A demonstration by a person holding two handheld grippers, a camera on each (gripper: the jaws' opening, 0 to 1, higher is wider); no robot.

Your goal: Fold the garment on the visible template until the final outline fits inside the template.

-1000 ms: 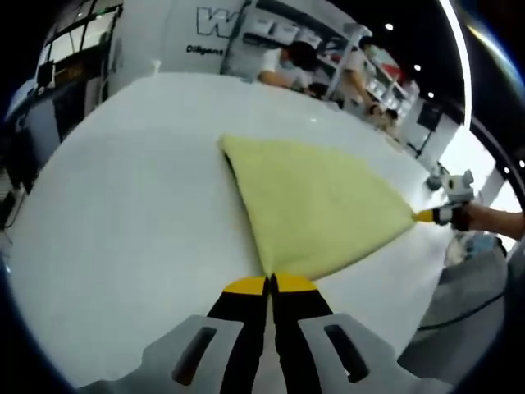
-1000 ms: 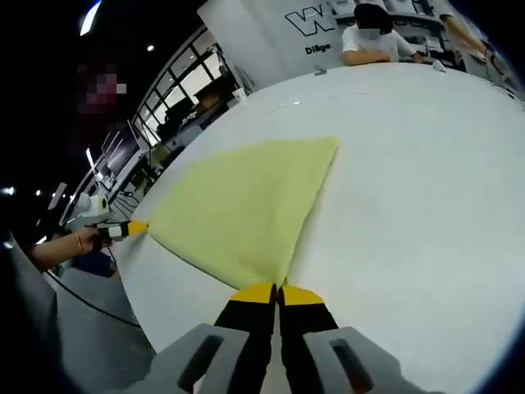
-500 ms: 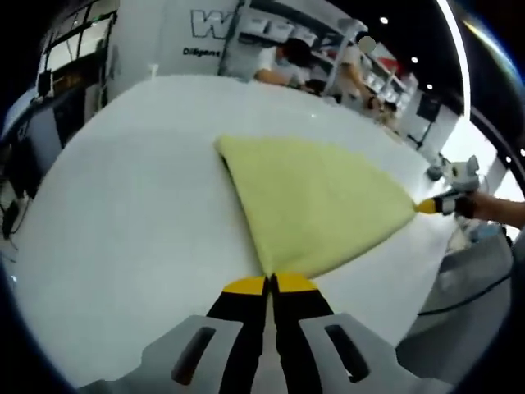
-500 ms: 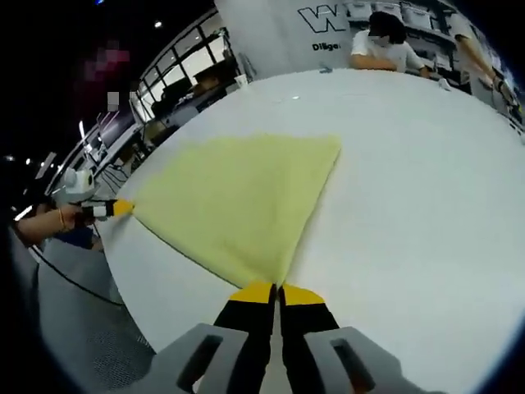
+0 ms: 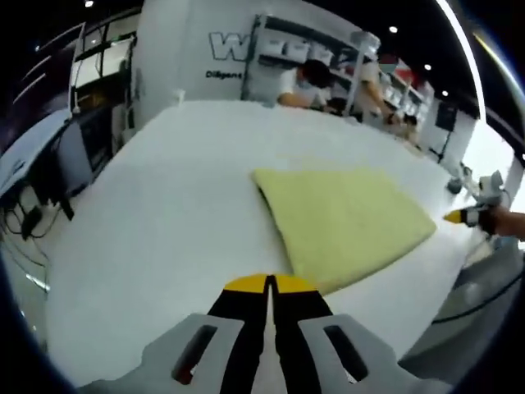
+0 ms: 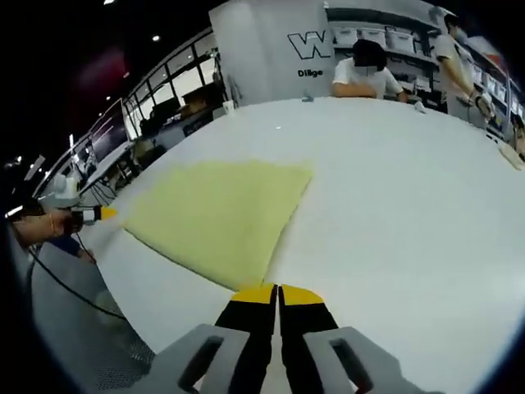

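Note:
A folded yellow-green cloth (image 5: 344, 222) lies flat on the white table (image 5: 164, 213). In the left gripper view my left gripper (image 5: 269, 283) is shut with nothing in it, its yellow tips just short of the cloth's near corner. My right gripper (image 5: 453, 217) shows at the far right, a small gap from the cloth's right corner. In the right gripper view the cloth (image 6: 217, 217) spreads ahead and to the left. My right gripper (image 6: 277, 289) is shut and empty beside its near corner, while the left gripper (image 6: 105, 213) sits just off the cloth's left corner.
The table (image 6: 410, 189) stretches wide and bare to the right of the cloth. A person's hand (image 5: 504, 222) holds the far gripper at the table edge. People (image 6: 365, 70) stand at shelves beyond the far end. Desks with monitors (image 5: 57, 156) line the left.
Both grippers have let go of the cloth's corners and pulled back a little. The cloth now lies flat on the table, with gaps between its corners and the tips.

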